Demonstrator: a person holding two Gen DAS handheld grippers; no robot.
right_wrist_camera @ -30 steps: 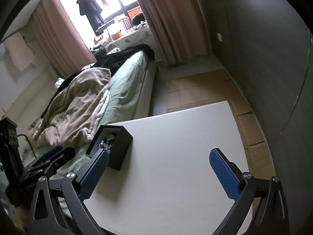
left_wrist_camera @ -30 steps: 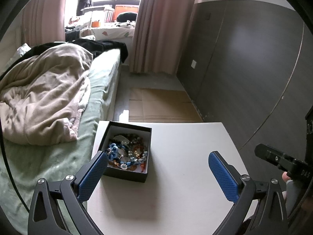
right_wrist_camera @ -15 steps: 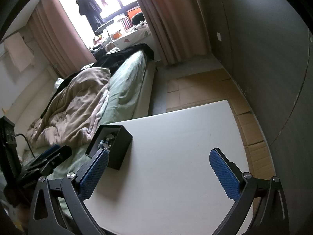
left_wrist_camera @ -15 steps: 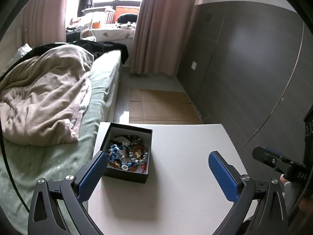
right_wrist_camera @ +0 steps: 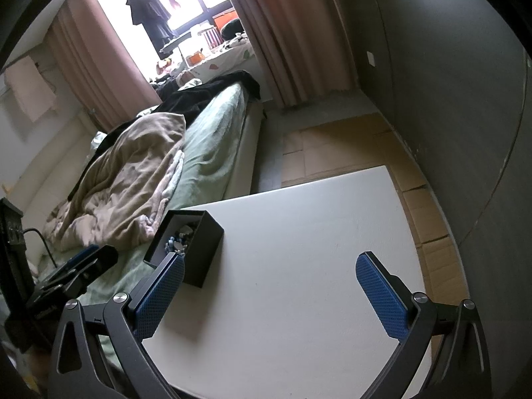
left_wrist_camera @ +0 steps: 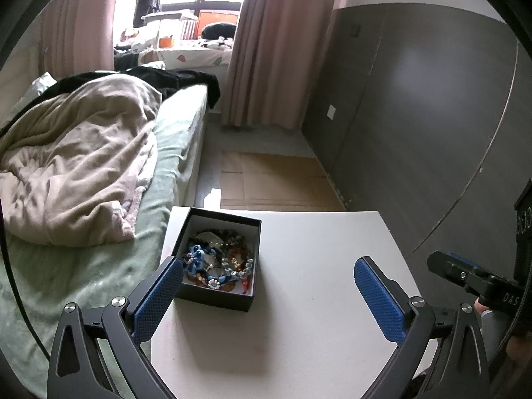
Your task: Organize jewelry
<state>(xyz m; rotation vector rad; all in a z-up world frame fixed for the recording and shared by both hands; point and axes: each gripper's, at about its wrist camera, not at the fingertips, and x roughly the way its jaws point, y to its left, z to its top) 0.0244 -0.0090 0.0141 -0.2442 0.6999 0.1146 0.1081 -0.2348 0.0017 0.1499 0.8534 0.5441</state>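
On white tabletop (left_wrist_camera: 299,299), open black square box (left_wrist_camera: 219,296) of tangled beaded jewelry (left_wrist_camera: 217,262), perhaps bracelets, left gripper (left_wrist_camera: 269,294) and right gripper (right_wrist_camera: 272,291) both spread wide, empty.

Bare white surface (left_wrist_camera: 316,266) right of the black jewelry box (left_wrist_camera: 219,259), wide enough for spread fingers (left_wrist_camera: 158,299). Box open on top, bead jewelry (left_wrist_camera: 217,261) heaped inside. Bed (left_wrist_camera: 99,266) pressing close along the surface's left edge.
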